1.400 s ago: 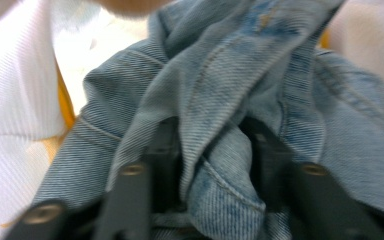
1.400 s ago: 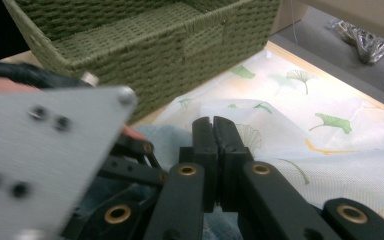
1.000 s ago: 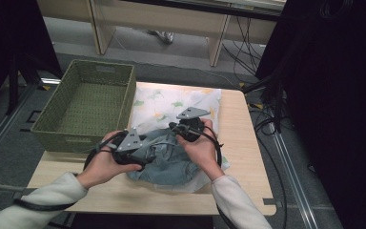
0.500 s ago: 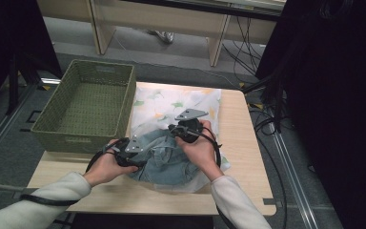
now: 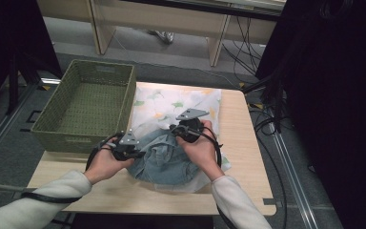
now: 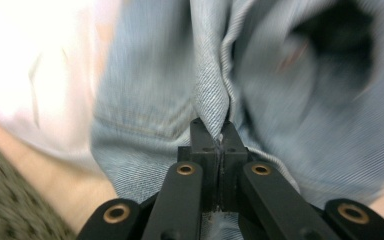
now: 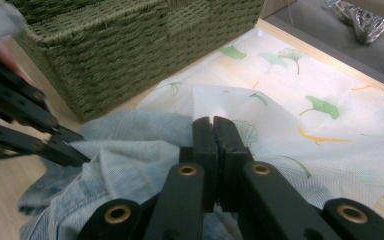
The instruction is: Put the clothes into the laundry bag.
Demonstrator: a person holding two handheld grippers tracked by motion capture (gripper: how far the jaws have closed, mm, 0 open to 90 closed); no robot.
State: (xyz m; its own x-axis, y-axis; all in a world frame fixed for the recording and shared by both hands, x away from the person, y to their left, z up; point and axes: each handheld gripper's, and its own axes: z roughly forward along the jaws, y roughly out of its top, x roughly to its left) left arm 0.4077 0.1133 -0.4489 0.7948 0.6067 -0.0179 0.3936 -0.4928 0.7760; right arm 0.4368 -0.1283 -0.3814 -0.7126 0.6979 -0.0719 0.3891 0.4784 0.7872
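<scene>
Both tongs are gripping the denim garment (image 5: 164,160): the left tongs (image 6: 214,131) are pinching a fold of its blue cloth between closed jaws, and the right tongs (image 7: 213,131) are sitting pressed together on its upper edge, with white mesh bunching around them. Lying crumpled, the denim garment is resting on a white leaf-printed cloth (image 5: 171,102) spread over the wooden counter (image 5: 240,143). Just beside that cloth, at the counter's left, a green woven basket (image 5: 64,138) is standing.

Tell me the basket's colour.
The woven basket is olive green, clearest in the high view.
</scene>
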